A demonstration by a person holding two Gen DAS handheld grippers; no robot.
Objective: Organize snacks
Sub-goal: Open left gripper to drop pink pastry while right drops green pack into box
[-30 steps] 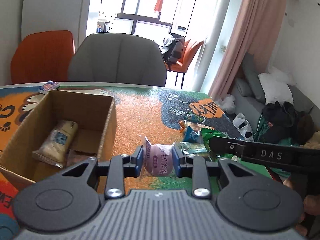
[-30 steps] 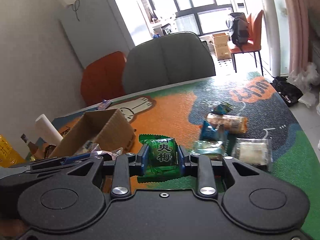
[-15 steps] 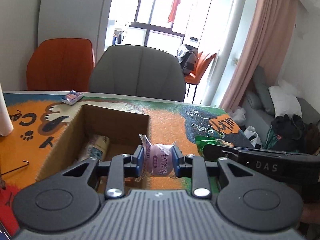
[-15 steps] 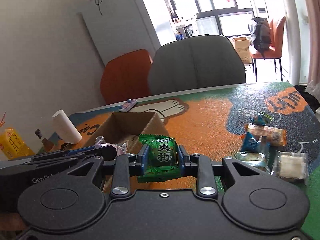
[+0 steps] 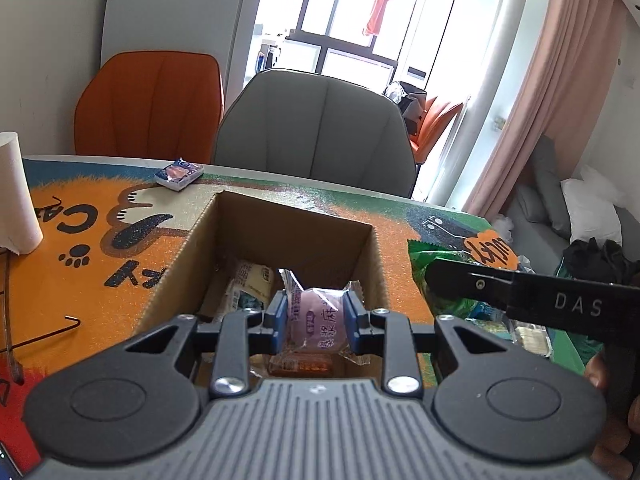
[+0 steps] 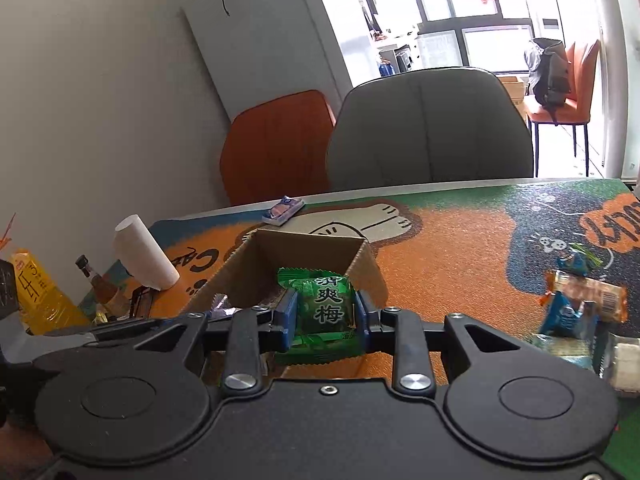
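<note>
The left gripper (image 5: 314,316) was clamped on a pink-purple snack packet (image 5: 316,318), which hung over the open mouth of the cardboard box (image 5: 192,240) above the wrapped snacks already inside, so a release there would likely drop it straight in. The right gripper (image 6: 325,314) was clenched on a green plum packet (image 6: 326,312), with the box (image 6: 362,264) lying toward 12 o'clock of its fingers and slightly to 11, its near rim seemingly just ahead of the packet. Judged from both views, the left hand was the nearer, and the right needed a short push forward past the rim.
</note>
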